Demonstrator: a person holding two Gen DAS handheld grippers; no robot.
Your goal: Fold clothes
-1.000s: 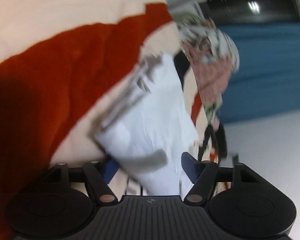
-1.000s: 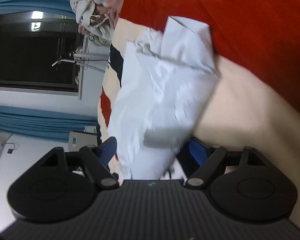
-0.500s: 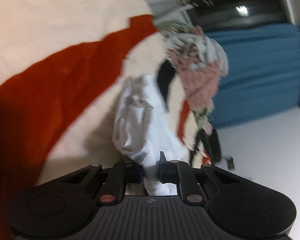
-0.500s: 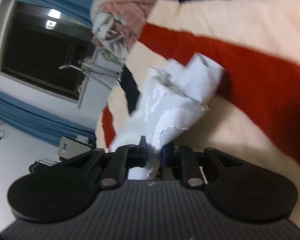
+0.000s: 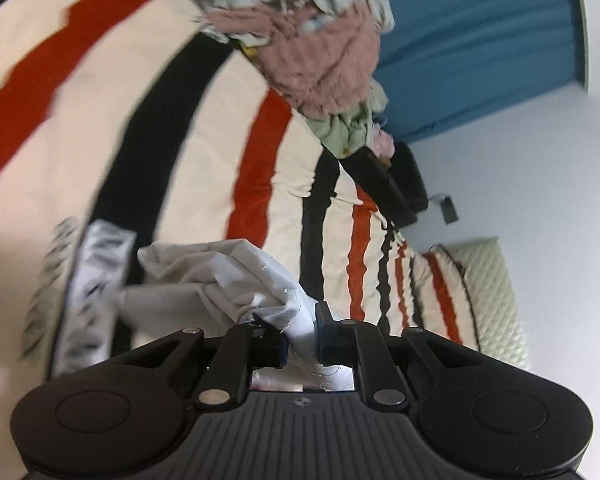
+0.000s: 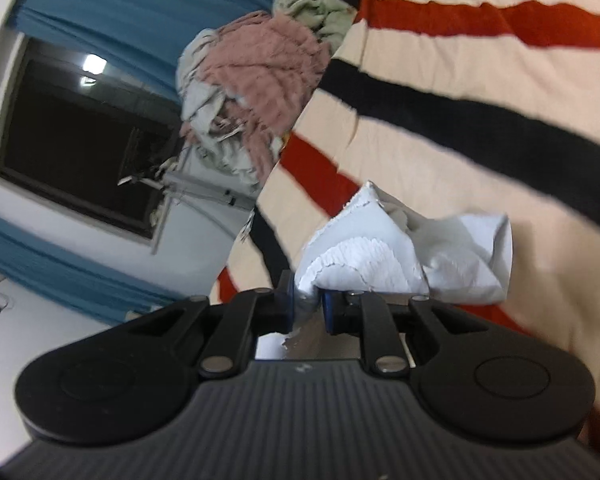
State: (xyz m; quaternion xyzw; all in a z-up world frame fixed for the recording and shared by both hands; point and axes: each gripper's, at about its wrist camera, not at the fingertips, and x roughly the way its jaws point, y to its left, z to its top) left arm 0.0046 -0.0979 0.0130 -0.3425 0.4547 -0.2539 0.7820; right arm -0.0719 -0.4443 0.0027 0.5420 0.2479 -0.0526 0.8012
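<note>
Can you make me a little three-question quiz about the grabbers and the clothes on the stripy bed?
1. True or false: the left gripper is shut on the white garment.
2. What is the right gripper holding? A) pink fuzzy towel B) white garment C) nothing
3. What colour is the curtain behind the clothes pile?

Key: 1 true; 2 B; 3 blue.

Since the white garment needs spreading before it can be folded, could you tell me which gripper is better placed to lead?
Neither clearly. The left gripper and the right gripper each have their jaws clamped on an edge of the white garment, bunched over the striped bedspread. Probably both should pull apart together.
</note>
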